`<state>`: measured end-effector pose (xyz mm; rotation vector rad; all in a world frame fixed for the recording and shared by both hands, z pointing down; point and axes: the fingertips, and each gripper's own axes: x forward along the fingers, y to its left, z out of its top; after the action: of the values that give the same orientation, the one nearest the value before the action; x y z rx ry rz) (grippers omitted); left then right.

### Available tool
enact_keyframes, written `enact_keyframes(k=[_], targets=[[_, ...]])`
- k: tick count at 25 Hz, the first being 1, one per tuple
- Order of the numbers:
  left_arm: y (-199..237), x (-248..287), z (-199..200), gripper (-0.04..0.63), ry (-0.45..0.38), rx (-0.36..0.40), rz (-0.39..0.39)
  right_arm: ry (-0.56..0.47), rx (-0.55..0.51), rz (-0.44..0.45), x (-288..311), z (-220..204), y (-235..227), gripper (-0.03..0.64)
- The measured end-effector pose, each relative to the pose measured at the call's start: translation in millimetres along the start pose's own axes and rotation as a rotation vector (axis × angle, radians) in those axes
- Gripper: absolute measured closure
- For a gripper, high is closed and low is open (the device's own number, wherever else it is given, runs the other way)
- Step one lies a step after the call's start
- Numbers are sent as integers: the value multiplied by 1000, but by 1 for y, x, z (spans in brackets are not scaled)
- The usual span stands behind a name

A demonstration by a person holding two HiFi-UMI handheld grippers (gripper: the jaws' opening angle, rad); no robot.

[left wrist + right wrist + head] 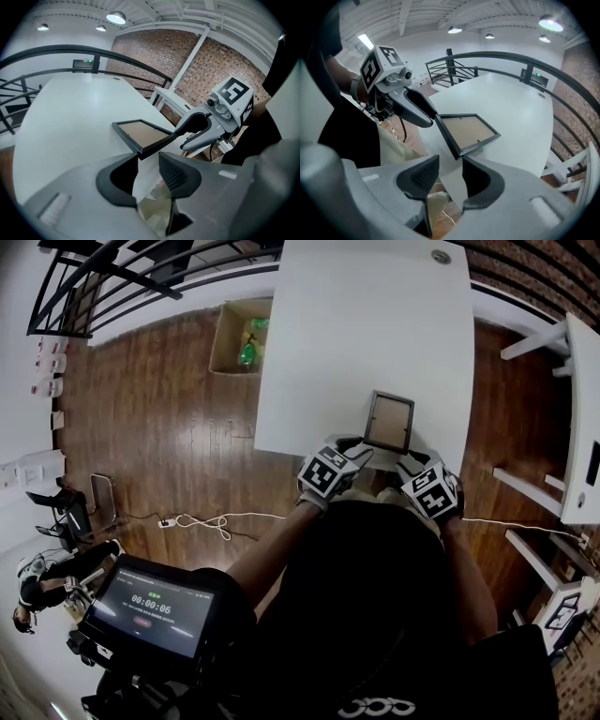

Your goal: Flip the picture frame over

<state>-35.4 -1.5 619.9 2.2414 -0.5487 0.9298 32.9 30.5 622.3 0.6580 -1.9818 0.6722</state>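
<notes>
A black picture frame (389,421) lies on the white table (375,324) near its front edge, brown backing up. My left gripper (361,448) is at the frame's near left corner and my right gripper (409,461) at its near right corner. In the left gripper view the frame (140,131) has its corner at the mouth of my left gripper (147,164), whose jaws stand apart. Across it, the right gripper (180,138) straddles the other corner. In the right gripper view the frame (468,131) ends just ahead of the right gripper (450,164), which is open, pads not pressing.
An open cardboard box (239,334) with green bottles sits on the wood floor left of the table. A white cable (216,519) runs across the floor. White furniture (572,409) stands at the right. A black railing (497,58) borders the table's far side.
</notes>
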Motion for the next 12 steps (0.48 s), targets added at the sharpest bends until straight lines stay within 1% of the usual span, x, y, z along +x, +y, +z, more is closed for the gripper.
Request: enact_keyframes(k=[2,6,12], targets=[[-6,-5,3,454,-14,5,5,-4,-2,-6,-9,1,2,479],[-35,-16,11,454,-41,19,9,-20,-11,-22,-38,-8,8,479],[-43,-24,16,464,-67,21,2,-36,-17,-34,-49,-3,5,479]])
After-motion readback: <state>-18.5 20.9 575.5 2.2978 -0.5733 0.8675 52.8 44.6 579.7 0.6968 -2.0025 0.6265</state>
